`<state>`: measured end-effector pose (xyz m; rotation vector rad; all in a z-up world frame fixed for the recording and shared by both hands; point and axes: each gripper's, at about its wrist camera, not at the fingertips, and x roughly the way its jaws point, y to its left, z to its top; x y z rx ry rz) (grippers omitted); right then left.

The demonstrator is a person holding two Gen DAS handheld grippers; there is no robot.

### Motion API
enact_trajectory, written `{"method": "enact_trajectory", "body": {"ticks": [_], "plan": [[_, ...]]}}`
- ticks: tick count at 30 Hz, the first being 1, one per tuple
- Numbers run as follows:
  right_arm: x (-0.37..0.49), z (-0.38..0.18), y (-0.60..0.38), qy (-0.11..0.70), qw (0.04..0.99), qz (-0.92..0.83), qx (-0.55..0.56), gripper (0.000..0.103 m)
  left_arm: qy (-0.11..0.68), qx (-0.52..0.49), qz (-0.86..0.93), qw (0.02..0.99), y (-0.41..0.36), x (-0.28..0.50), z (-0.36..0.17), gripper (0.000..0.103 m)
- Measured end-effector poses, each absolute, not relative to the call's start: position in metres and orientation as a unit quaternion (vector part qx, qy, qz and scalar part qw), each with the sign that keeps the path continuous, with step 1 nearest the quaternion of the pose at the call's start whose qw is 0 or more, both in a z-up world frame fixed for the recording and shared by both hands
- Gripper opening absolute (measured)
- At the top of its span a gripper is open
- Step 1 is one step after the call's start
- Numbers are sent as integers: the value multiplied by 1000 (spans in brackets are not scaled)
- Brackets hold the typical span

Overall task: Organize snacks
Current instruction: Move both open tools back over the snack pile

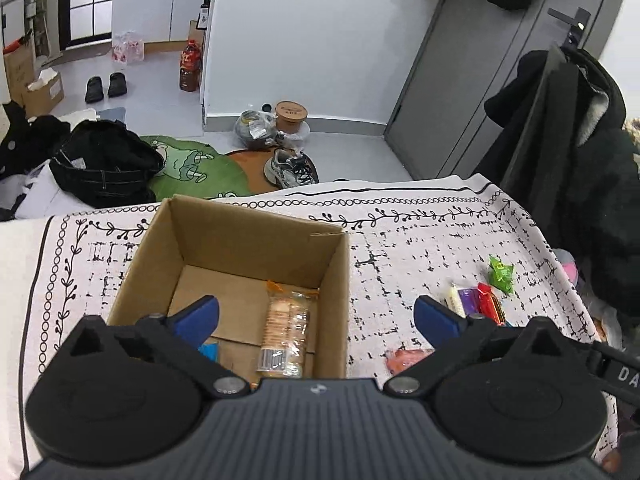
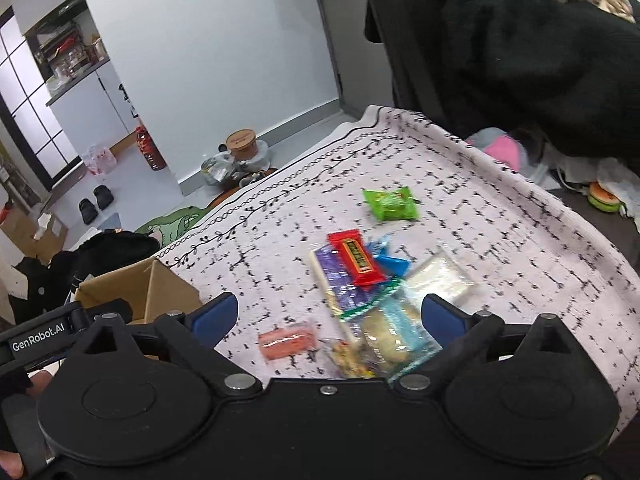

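Both hand-held tools over the cloth-covered table (image 2: 500, 216), angled down at it.

Left gripper (image 1: 316, 320): jaws spread wide, nothing between them. It hovers over the near rim of the cardboard box (image 1: 248, 240). Inside the box, a clear pack of biscuits (image 1: 284, 328) lies on the floor, long axis running 12 to 6 in the left wrist view; a blue-wrapped item (image 1: 210, 350) shows just behind the left pad.

Right gripper (image 2: 330, 316): jaws also wide, empty. The loose snack pile (image 2: 360, 280) sits straight ahead, between 12 and 1 o'clock, its near edge between the fingertips. The clear cookie pack (image 2: 394, 332) lies closest, long axis about 11 to 5. Beyond it a red bar (image 2: 356, 258), axis roughly 11 to 5, rests on a purple packet (image 2: 336, 280). A pink packet (image 2: 286, 342) lies apart at 10 o'clock; a green packet (image 2: 390, 202) well apart at 12.

Judgement: right hand is the nearer to the pile, so the next pick is likely its own; box lies at its 9 o'clock.
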<state>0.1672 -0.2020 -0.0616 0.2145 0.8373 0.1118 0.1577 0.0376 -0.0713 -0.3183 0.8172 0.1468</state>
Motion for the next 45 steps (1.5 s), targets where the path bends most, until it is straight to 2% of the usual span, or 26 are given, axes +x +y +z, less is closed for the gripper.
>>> {"method": "enact_trajectory", "body": {"ticks": [3,20,31,39,45], "plan": [[163,-59,-215,403,907,50,112,103,394,-139,66,906,26,157,-66,103],[153,-48,-273,395,907,47,138,103,409,-67,35,910,-34,151,-47,103],[157,-60,-301,406,899,27,164,103,419,-71,17,905,-58,154,-49,102],[163,-79,-307,427,884,36,185,92,432,-76,10,899,-71,165,-65,100],[172,-95,-305,449,870,52,198,84,453,-81,2,888,-85,172,-88,85]]}}
